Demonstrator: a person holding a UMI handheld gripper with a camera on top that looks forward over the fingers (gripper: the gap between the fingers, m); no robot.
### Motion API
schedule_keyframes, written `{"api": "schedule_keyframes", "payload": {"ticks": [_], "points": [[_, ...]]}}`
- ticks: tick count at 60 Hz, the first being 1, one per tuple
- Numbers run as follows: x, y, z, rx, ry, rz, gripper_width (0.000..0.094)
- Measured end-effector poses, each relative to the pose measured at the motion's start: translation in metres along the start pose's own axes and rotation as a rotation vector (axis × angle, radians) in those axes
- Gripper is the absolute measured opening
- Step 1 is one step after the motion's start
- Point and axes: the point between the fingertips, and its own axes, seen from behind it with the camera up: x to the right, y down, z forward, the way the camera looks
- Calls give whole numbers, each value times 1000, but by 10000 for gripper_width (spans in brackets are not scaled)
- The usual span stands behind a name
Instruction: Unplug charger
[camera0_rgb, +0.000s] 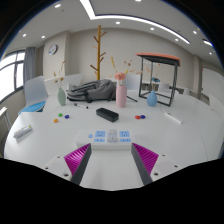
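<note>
While the two-finger gripper (112, 160) with magenta pads (77, 157) hovers low over the white desk (40, 140), its jaws stand apart and grasp nothing. A white rectangular power strip (110, 139) with a plugged-in white charger block lies flat on the desk just ahead of the fingertips, at 12 o'clock from them, with a gap on either side and no contact visible. Beyond the strip, also at 12 o'clock, rests a small black rectangular box (107, 115). A tall pink cylindrical bottle (122, 94) stands upright farther back, at about 1 o'clock. A light blue cup (152, 99) sits at 2 o'clock, near a black-framed side table with a red top (158, 58). A grey bag (92, 91) lies at 11 o'clock, in front of a wooden coat stand (99, 50) (well behind the desk). Small coloured items (63, 119) are scattered at 10 o'clock; their nature cannot be told.
</note>
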Motion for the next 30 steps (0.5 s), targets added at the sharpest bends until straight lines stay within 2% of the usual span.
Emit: {"api": "schedule_keyframes", "payload": {"ticks": [30], "points": [[0,-14,103,-27,-30,27,823]]}}
